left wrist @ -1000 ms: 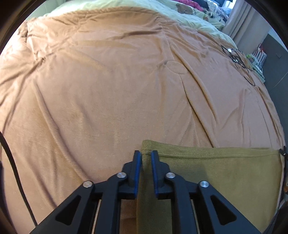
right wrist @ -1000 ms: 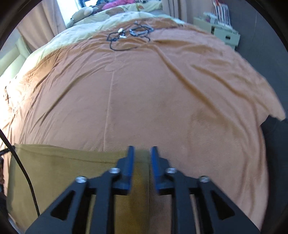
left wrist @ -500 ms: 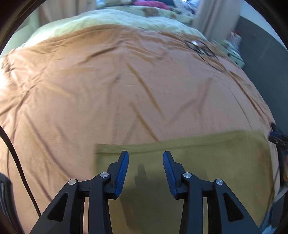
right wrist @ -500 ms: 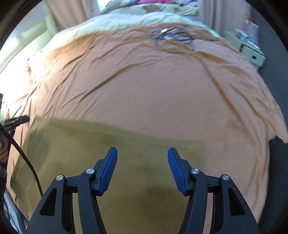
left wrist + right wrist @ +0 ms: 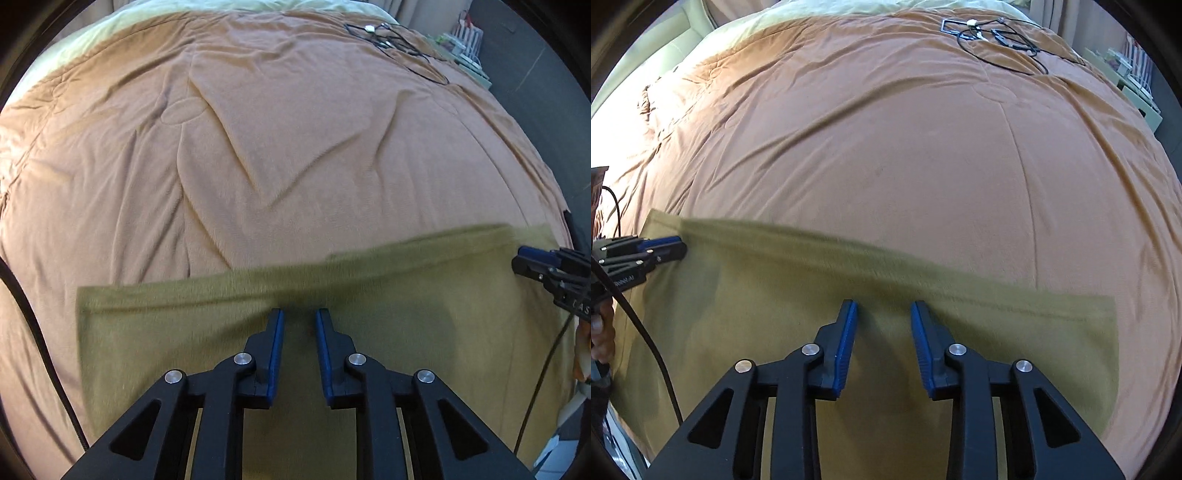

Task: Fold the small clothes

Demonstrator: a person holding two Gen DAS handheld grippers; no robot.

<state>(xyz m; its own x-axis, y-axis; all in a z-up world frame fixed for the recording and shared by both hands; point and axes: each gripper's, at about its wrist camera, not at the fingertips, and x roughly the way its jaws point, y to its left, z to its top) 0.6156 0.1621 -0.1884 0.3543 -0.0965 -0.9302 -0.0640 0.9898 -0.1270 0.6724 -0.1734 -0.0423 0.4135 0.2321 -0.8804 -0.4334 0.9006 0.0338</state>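
An olive-green cloth lies flat on the orange-brown bedspread, its far edge straight across. My left gripper is open and empty above the cloth's middle, just behind the far edge. My right gripper is open and empty above the same cloth. The right gripper shows at the right edge of the left wrist view. The left gripper shows at the left edge of the right wrist view.
Black cables lie at the far end of the bedspread. A pale green blanket lies beyond it. A shelf with small items stands to the right of the bed. A black cord hangs at the left.
Both grippers, shut on the cloth's corners a second ago, have opened and let go. They have pulled back and moved inward over the cloth, and the left jaws have narrowed a little.
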